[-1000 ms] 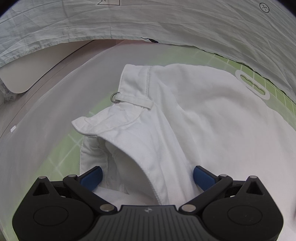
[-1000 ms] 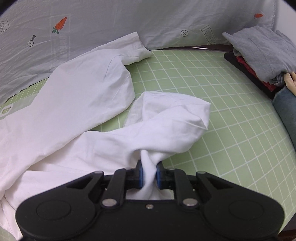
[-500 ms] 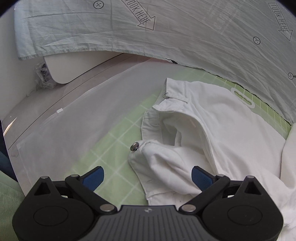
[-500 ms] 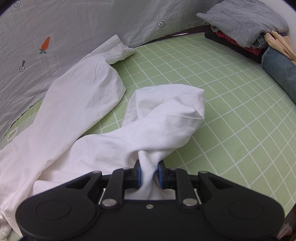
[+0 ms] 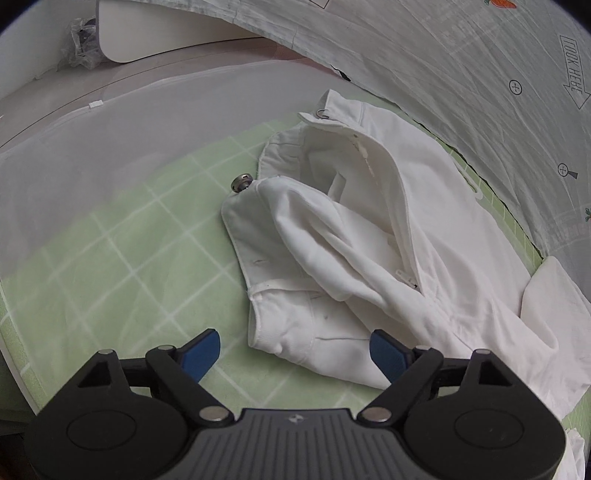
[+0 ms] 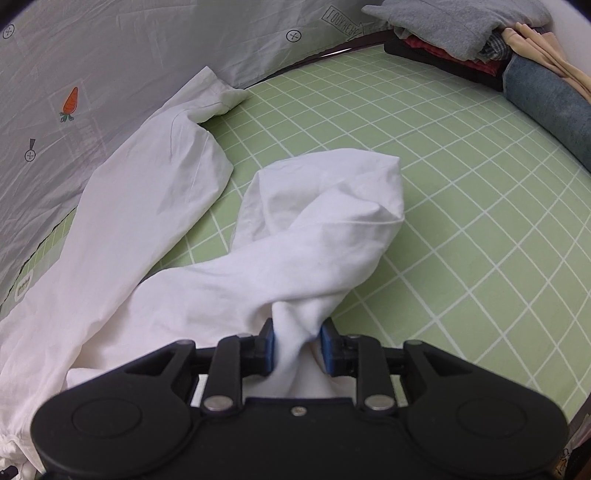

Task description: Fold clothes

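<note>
Left wrist view first: your left gripper (image 5: 293,349) has its jaws wide, though they have just been closing a little, and they straddle the lower edge of the white trousers' waistband (image 5: 295,332) without pressing it. The trousers (image 5: 369,229) lie crumpled on the green grid mat (image 5: 122,266), the metal button (image 5: 241,182) poking out at the left edge, one fold slumped over the open waist. If you close here, you risk catching only the top layer, and the waist could drag open instead of lifting flat. The button could also snag on the mat.

Right wrist view: your right gripper (image 6: 296,345) has a twisted bunch of trouser leg (image 6: 325,221) between narrow jaws that have just been opening. The pads still seem to touch the cloth, but the hold looks weak. Pull now and the leg may slip out, or the twist may set into the fold. The other leg (image 6: 147,206) lies against the grey printed sheet (image 6: 110,55), well apart from the stacked clothes (image 6: 461,29).
</note>
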Motion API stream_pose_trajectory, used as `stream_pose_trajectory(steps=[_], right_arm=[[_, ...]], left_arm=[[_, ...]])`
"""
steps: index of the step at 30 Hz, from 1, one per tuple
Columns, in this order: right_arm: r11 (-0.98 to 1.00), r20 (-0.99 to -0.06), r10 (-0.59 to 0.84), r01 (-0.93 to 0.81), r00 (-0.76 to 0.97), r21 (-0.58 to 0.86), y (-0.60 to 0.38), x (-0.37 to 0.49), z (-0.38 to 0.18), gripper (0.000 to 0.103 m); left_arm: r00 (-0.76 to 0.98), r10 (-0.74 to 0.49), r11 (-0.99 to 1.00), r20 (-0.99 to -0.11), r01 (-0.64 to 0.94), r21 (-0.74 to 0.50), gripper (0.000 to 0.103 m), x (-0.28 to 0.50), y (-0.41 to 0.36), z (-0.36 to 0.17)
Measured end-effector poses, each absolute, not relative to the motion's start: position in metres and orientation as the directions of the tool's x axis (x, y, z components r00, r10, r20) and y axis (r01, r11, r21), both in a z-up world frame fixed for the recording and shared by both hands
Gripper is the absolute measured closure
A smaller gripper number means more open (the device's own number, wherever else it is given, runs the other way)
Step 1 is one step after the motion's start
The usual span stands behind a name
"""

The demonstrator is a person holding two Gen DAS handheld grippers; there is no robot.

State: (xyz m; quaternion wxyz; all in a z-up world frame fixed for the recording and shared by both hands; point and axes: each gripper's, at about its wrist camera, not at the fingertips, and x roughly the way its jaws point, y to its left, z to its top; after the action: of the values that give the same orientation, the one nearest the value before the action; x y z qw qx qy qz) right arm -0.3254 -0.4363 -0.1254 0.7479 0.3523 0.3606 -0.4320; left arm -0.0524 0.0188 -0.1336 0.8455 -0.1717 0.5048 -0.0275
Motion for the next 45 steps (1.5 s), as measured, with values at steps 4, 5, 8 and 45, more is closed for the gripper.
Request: stream_pose_trajectory(steps=[4,5,8,45], right_arm=[[0.326,-0.841,-0.413,0.919,0.349,0.221,-0.444,-0.334,-0.129,0.040],[0.313,-0.839,-0.416,0.922,0.350,0.229,-0.447,-0.337,-0.131,0.033],[0.289,-0.832,-0.417,0.921,0.365,0.260,-0.457,-0.344,-0.139,0.017],[0.432,-0.696,-0.558,0.874,0.451,0.220,-0.471,-0.323,-0.040,0.086]], left_arm=[[0.506,-0.212,0.946,-0.836,-0.109,-0.306,0.022,-0.046,0.008,-0.136],[0.510,-0.206,0.948,-0.835,-0.107,-0.299,0.023,-0.044,0.005,-0.137],[0.530,-0.167,0.959,-0.831,-0.107,-0.262,0.029,-0.044,-0.001,-0.138],[0.753,-0.044,0.983,-0.656,-0.084,-0.163,0.092,0.004,-0.017,-0.010]])
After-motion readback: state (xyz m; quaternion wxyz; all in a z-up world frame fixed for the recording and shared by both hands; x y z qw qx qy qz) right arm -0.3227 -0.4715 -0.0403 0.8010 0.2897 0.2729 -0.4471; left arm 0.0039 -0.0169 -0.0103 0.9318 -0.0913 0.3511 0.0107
